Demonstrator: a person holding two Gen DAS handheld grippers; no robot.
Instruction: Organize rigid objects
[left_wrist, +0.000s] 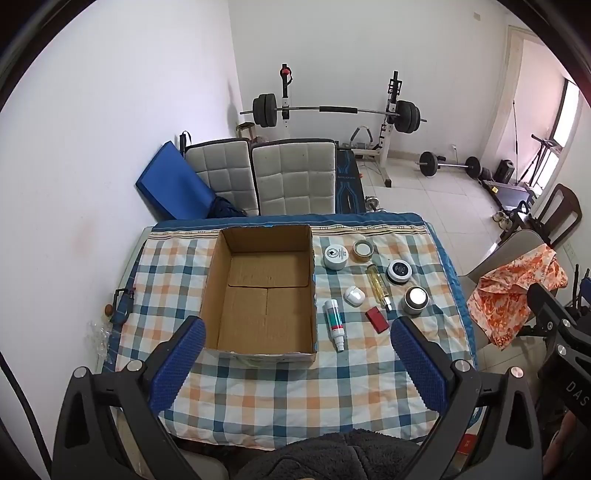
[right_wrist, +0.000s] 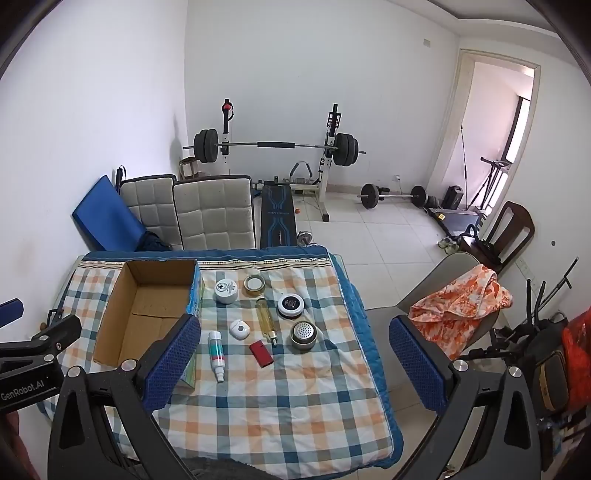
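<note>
Table with checked cloth fills both views. Cardboard box sits empty, straight ahead of my left claw, up and to the left of my right claw. Both claws have fingers spread wide, nothing between them, hovering short of everything.

The small stuff lies in a cluster right of the box: two round tins, metal can, tape roll, glass bottle, spray tube, white case, red lighter.

The lighter and tube sit nearest, just ahead of my right claw, so I'd judge right is the better arm. The tube's long axis runs toward me.
</note>
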